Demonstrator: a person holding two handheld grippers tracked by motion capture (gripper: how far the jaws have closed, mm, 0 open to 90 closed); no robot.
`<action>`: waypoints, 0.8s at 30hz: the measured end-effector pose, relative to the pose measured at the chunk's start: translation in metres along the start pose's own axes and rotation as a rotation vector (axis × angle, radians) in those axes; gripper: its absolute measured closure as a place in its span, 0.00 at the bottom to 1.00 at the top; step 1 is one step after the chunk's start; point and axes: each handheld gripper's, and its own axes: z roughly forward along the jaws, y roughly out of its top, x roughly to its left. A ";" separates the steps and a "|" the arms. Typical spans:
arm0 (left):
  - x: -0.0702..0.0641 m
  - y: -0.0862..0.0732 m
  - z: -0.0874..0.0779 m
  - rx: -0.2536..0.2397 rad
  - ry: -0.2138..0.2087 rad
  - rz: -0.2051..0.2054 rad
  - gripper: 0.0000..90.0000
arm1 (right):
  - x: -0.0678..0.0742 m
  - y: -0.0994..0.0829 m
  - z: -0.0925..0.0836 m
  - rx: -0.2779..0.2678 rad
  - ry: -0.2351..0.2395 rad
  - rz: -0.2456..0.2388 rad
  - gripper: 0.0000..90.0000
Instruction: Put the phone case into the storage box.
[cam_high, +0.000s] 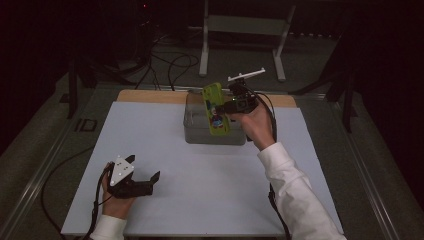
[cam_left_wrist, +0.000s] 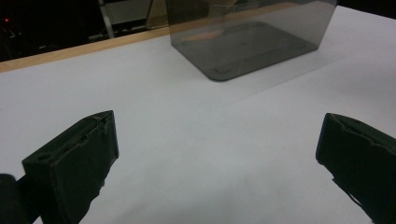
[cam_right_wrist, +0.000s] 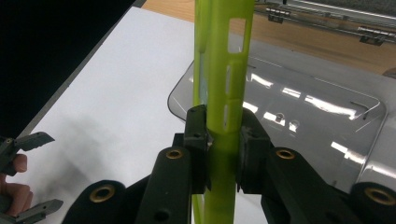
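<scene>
Holding: the right claw (cam_high: 231, 106) grips a lime-green phone case (cam_high: 215, 109), its jaws pressed on the case's two faces; in the right gripper view the case (cam_right_wrist: 225, 93) shows edge-on.
Case axis: long side runs away from the person, far end raised, above the grey translucent bin (cam_high: 197, 131).
Case markings: a colourful picture on its face; no writing legible.
Bin: stands on the white desk (cam_high: 150, 135) toward the far edge, open side up.
Right hand (cam_high: 258, 122): reached forward beside the bin, white sleeve.
Left claw (cam_high: 148, 181): jaws wide apart and empty, low over the near-left desk, aimed toward the bin (cam_left_wrist: 252, 42).
</scene>
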 end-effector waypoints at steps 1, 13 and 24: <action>0.000 0.000 0.000 -0.001 -0.001 0.000 0.00 | 0.000 0.000 0.000 0.000 0.000 0.001 0.86; 0.000 0.000 0.001 0.001 -0.002 -0.002 0.00 | -0.010 0.006 0.002 0.018 -0.033 0.022 0.86; -0.001 0.000 0.001 0.004 -0.004 -0.003 0.00 | -0.013 0.012 0.003 0.031 -0.057 0.032 0.86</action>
